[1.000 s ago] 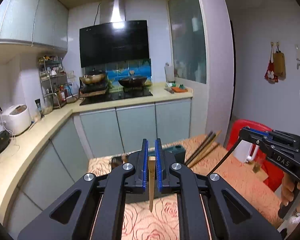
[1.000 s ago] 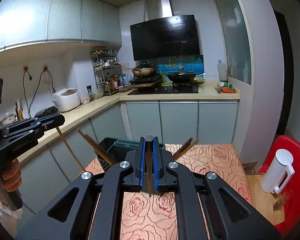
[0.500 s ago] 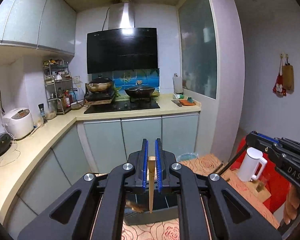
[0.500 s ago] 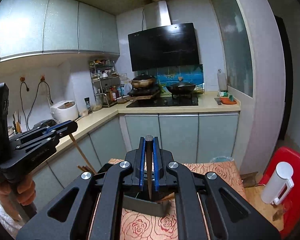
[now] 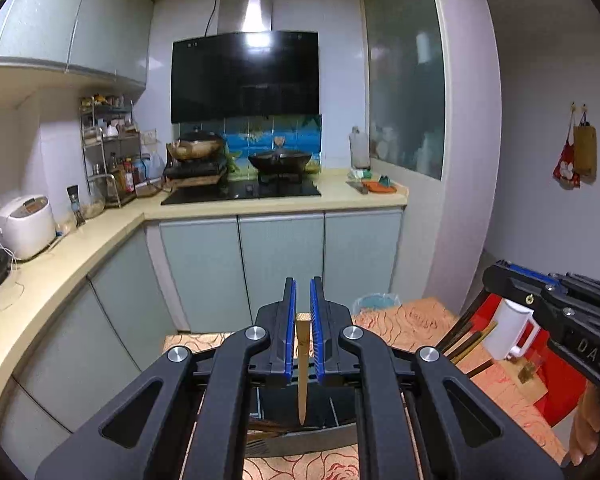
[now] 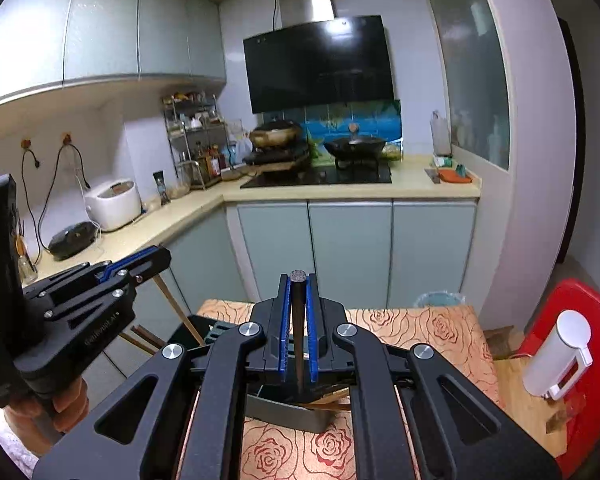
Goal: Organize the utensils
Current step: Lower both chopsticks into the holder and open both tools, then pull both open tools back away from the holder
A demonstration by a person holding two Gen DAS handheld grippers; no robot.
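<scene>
My left gripper (image 5: 302, 292) is shut on a pale wooden chopstick (image 5: 302, 364) that hangs tip-down between its blue pads. Right under it lies a dark utensil tray (image 5: 312, 442) with brown sticks in it. My right gripper (image 6: 298, 280) is shut on a dark chopstick (image 6: 299, 332), also tip-down over the tray (image 6: 288, 414). In the right wrist view the left gripper (image 6: 156, 258) shows at the left with its pale chopstick (image 6: 176, 304). In the left wrist view the right gripper (image 5: 496, 276) shows at the right, with dark sticks (image 5: 468, 340) below it.
The tray rests on a table with a rose-patterned cloth (image 6: 420, 328). A white jug (image 6: 560, 360) stands on a wooden board by a red chair (image 6: 588, 312) at the right. Kitchen cabinets (image 6: 348, 252) and a bin (image 6: 440, 300) stand beyond the table's far edge.
Both grippers have moved forward over the table, so the tray now sits beneath the fingers instead of ahead of them. Each still holds its chopstick.
</scene>
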